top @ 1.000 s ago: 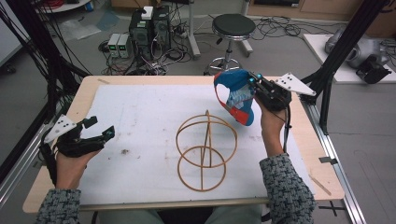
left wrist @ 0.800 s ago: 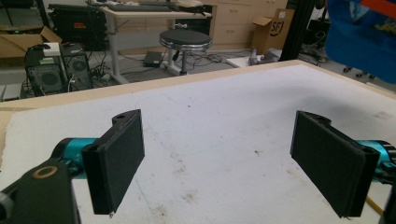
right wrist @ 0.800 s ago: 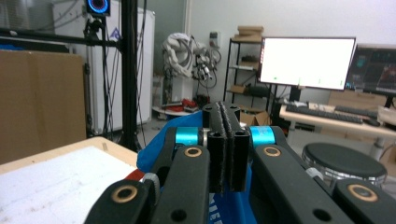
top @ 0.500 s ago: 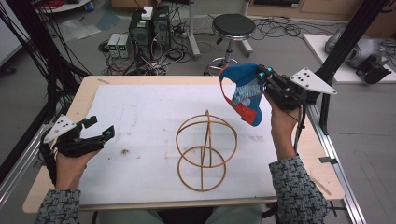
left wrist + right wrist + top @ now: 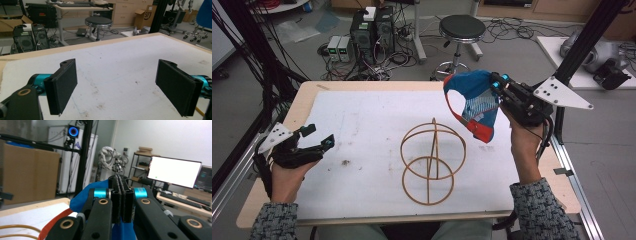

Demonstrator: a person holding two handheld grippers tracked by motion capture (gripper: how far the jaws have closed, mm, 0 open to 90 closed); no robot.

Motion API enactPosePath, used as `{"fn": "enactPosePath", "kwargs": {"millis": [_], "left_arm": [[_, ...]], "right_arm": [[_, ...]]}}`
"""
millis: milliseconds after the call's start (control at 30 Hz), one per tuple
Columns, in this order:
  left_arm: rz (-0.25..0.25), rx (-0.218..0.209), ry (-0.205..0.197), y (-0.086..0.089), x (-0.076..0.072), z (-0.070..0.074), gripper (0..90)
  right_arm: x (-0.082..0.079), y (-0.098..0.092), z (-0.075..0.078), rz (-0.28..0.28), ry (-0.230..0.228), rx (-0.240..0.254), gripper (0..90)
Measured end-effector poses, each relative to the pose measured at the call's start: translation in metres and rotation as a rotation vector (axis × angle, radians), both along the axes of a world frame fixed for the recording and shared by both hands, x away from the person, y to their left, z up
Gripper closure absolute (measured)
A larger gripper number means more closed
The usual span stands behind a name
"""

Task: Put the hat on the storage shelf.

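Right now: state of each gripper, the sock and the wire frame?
left gripper: open, nothing between its fingers, low over the table's left side.
right gripper: shut on the blue sock.
blue sock: pinched at one edge, hanging in the air, off the table.
wooden ring frame: standing on the white mat, untouched.

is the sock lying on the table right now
No, the sock hangs in the air, pinched in the right gripper above the table.
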State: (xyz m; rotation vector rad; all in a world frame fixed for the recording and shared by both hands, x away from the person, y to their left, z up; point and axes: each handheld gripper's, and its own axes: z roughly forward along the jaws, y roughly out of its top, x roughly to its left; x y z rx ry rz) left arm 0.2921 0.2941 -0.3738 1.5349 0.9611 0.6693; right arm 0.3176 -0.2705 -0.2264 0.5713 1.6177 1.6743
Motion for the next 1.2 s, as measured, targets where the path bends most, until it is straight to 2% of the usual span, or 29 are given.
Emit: {"fn": "enactPosePath", "kwargs": {"millis": [200,233,300,733,833,1200], "left_arm": [[0.0,0.0,0.0,0.0,0.0,0.0,17.8],[-0.001,0.0,0.0,0.0,0.0,0.0,17.8],[-0.001,0.001,-0.001,0.0,0.0,0.0,17.8],[-0.003,0.001,-0.003,0.0,-0.001,0.001,17.8],[-0.003,0.001,-0.001,-0.001,-0.001,0.001,17.8],[-0.001,-0.005,-0.006,0.0,-0.001,0.002,17.8]], "right_arm": [[-0.016,0.002,0.008,0.056,-0.028,0.004,89.5],[-0.019,0.002,0.009,0.068,-0.021,0.007,89.5],[-0.021,0.003,0.01,0.068,-0.024,0.008,89.5],[-0.05,0.017,0.016,0.16,-0.056,-0.02,89.5],[-0.057,0.021,0.018,0.206,-0.049,-0.011,89.4],[-0.064,0.041,0.013,0.269,-0.029,-0.067,89.4]]}}
